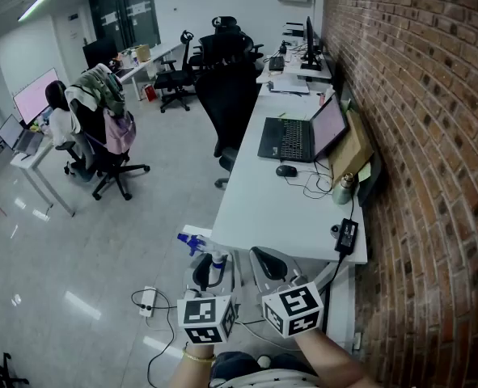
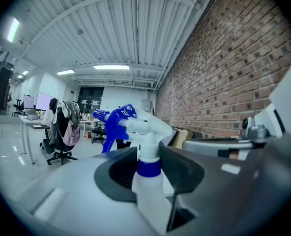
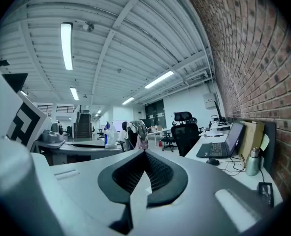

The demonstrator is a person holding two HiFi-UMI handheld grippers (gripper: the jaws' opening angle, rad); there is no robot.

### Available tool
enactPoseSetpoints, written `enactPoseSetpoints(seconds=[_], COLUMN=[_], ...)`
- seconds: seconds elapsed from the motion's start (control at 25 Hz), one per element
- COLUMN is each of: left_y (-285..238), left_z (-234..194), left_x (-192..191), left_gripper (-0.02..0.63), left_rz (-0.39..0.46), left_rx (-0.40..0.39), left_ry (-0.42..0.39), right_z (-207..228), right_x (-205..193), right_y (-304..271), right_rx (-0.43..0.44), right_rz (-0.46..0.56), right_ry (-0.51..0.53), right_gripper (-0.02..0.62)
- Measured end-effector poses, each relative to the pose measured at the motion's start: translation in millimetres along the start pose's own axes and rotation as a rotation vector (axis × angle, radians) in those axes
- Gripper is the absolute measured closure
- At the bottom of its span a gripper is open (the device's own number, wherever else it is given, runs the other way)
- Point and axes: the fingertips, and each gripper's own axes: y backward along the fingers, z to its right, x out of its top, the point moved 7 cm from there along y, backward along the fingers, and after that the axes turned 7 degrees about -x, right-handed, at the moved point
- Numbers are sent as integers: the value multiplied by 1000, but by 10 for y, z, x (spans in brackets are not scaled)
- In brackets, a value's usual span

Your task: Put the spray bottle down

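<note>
Tabletop's [image 1: 303, 208] near edge lies ahead; left tool [image 1: 214, 275] clamps spray bottle [image 2: 146, 132] neck, right tool [image 3: 144, 173] closed, empty. Early release: bottle likely hits floor [image 1: 101, 241].

Overall light: we see a bright, evenly lit office with a cool bluish cast in all three views.
Sources: we find ceiling strip lamps [image 3: 67, 45] overhead, burnt out to pure white.
Glare: the floor [image 1: 77, 241] carries pale lamp reflections; a monitor [image 1: 35, 95] glows a washed-out pink.
Shadows: soft and faint, darkest beneath the table's [image 1: 295, 208] near edge.
Distortion: both gripper views are fisheye with black corners; the brick wall [image 1: 416, 136] bows in the head view.
Focus: the spray bottle [image 2: 147, 181] and the left tongs [image 2: 152, 171] look soft, close to the lens; we find the distance sharper.
</note>
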Motion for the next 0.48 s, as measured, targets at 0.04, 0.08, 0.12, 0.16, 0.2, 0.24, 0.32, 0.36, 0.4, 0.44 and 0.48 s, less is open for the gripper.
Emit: enactPoseSetpoints(seconds=[0.04, 0.08, 0.12, 0.16, 0.2, 0.24, 0.32, 0.36, 0.4, 0.44, 0.48], left_y=[-47, -95, -146, -203, -268, -342, -515, -612, -718, -831, -950], left_z=[7, 13, 17, 17, 11, -3, -44, -70, -100, -129, -156], left_x=[-3, -6, -9, -9, -6, 3, 30, 43, 57, 75, 95], left_gripper=[463, 463, 463, 463, 463, 463, 463, 463, 463, 463, 463], left_rz=[-2, -4, -6, -8, -8, -8, -3, -1, -1, -3, -6], left_rx=[-2, -5, -10, -17, -27, -40, -72, -89, -105, -122, -143], left_ry=[6, 10, 13, 13, 10, 6, -4, -10, -17, -24, -32], right_z=[43, 85, 126, 168, 212, 260, 367, 422, 476, 530, 584], right_x=[-12, -24, -36, -46, -50, -45, -24, -13, -1, 15, 34], right_y=[-15, -32, -53, -80, -116, -162, -276, -343, -417, -497, -578], right_rx=[-8, -15, -22, -29, -37, -46, -74, -92, -112, -133, -155], right_rz=[-7, -13, -18, -23, -24, -24, -19, -16, -14, -11, -8], right_ry=[-5, -9, -12, -12, -12, -11, -8, -6, -4, -4, -6], right_gripper=[597, 597, 597, 597, 597, 597, 597, 597, 597, 597, 597])
